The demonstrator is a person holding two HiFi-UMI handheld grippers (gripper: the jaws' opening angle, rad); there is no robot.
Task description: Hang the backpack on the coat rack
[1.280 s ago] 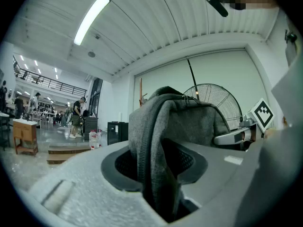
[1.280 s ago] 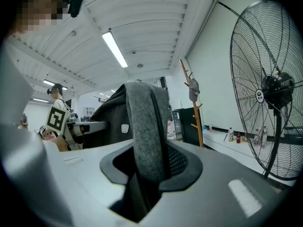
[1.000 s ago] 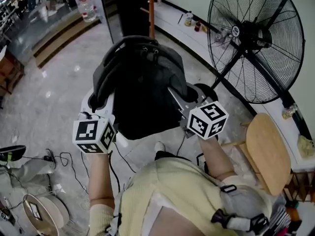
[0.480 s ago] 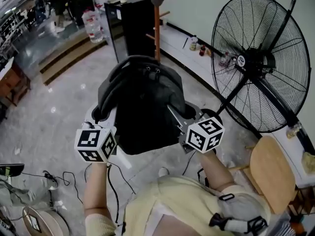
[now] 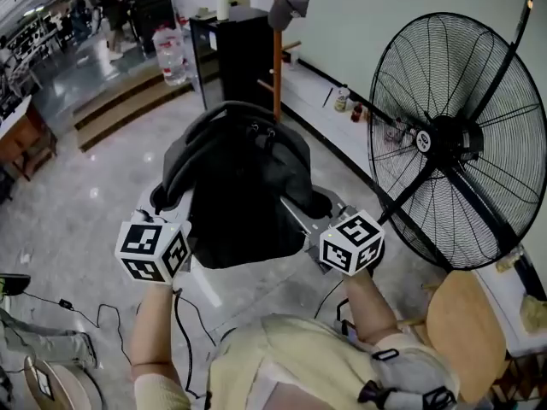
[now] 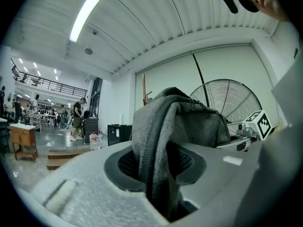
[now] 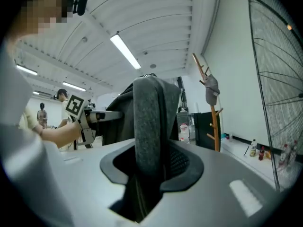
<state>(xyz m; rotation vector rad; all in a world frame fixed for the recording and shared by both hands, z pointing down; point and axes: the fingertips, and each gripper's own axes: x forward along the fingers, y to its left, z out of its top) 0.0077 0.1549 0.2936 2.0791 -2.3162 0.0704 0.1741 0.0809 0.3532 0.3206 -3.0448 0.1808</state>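
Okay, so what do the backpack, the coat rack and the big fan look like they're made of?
Backpack: soft woven fabric, matte dark grey, judging by its folds. Coat rack: probably wood, orange-brown pole with pegs. Fan: likely metal, thin black wire grille.

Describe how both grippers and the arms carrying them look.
The left gripper and right gripper have pale grey bodies, dark mesh pads, each bearing a white cube with black square markers (left cube, right cube). A black cable trails from the left one, whose jaws are closing with the backpack strap between them. The person wears a pale yellow top, forearms uncovered.
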